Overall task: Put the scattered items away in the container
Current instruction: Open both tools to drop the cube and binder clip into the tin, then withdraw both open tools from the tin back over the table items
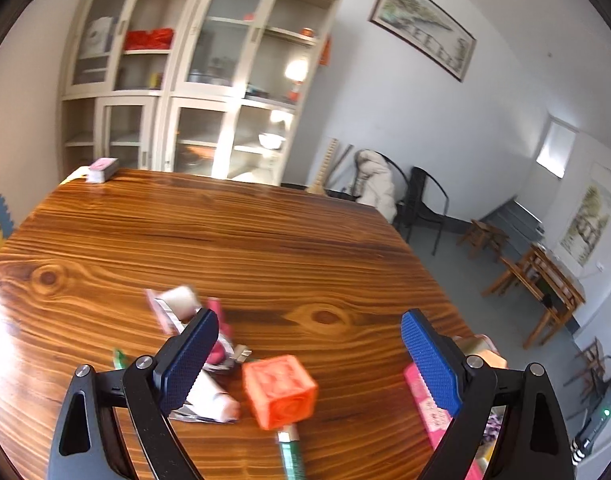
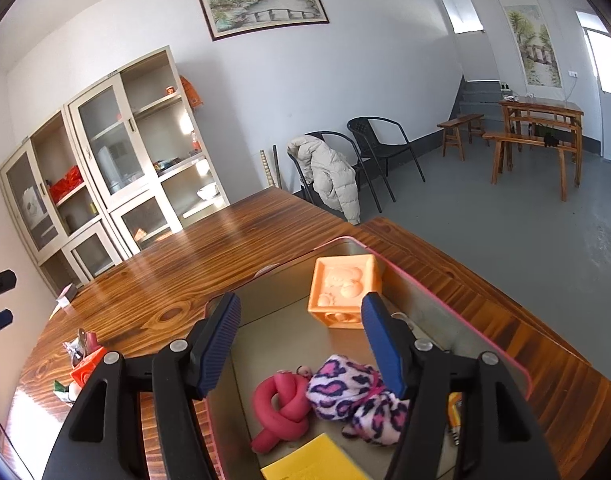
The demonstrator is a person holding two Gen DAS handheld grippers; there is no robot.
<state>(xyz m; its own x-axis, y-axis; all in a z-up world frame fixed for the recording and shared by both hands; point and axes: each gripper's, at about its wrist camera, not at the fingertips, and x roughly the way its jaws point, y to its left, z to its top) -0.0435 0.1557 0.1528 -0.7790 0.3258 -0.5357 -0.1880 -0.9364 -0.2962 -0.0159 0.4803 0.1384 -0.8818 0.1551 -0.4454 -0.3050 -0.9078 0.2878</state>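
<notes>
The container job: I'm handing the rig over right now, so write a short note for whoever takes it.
Left gripper: open, holding nothing, over the clutter on the table.
Right gripper: open, empty, above the container.
Done: pale orange cube, pink knotted toy, patterned fleece item and a yellow card lie in the container.
Left: orange-red cube, green pen, white roll and wrappers beside it.
</notes>
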